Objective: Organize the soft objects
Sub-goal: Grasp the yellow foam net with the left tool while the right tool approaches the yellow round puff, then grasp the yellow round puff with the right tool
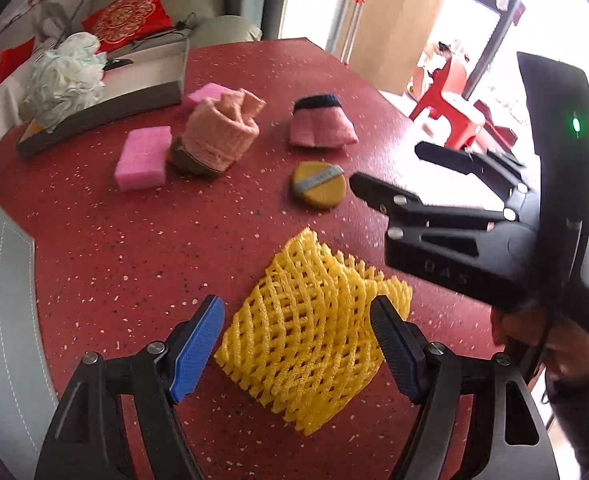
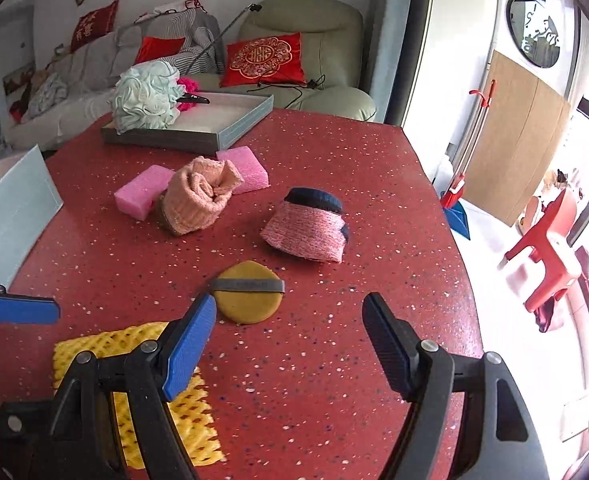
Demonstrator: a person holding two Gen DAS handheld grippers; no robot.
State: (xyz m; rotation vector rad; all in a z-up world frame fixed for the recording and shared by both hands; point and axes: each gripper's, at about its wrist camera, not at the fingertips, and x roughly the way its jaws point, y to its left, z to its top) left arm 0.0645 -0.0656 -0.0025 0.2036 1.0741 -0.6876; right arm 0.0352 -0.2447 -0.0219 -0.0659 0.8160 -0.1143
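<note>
Red speckled desk [image 1: 106, 248], items listed left to right as seen in the left wrist view.

1. Grey tray [image 1: 106, 114], upper left of the frame, at the far edge of the desk. Holds a pale green mesh bath puff [image 1: 68, 76] at its left end.
2. Pink sponge [image 1: 143, 159], left of centre, flat on the desk just in front of the tray.
3. Peach knitted roll [image 1: 222, 130], touching the right side of that sponge; brown band at its lower end. A 2nd pink sponge [image 1: 206, 93] lies behind it, partly hidden.
4. Pink fabric piece with dark trim [image 1: 321, 124], upper centre, apart from the roll.
5. Round mustard powder puff [image 1: 321, 185] with a grey band, centre, in front of the pink fabric piece.
6. Yellow foam net [image 1: 310, 332], lower centre, flat on the desk, nearest the camera.
7. Left gripper [image 1: 298, 344], bottom of the frame: jaws spread wide, blue pads on either side of the foam net; not pressing on it.
8. Right gripper [image 2: 290, 344], right side of the left wrist view, held by a hand [image 1: 550, 344]. In its own view the jaws stand wide apart and empty above bare desk, the powder puff just beyond the left pad.
</note>
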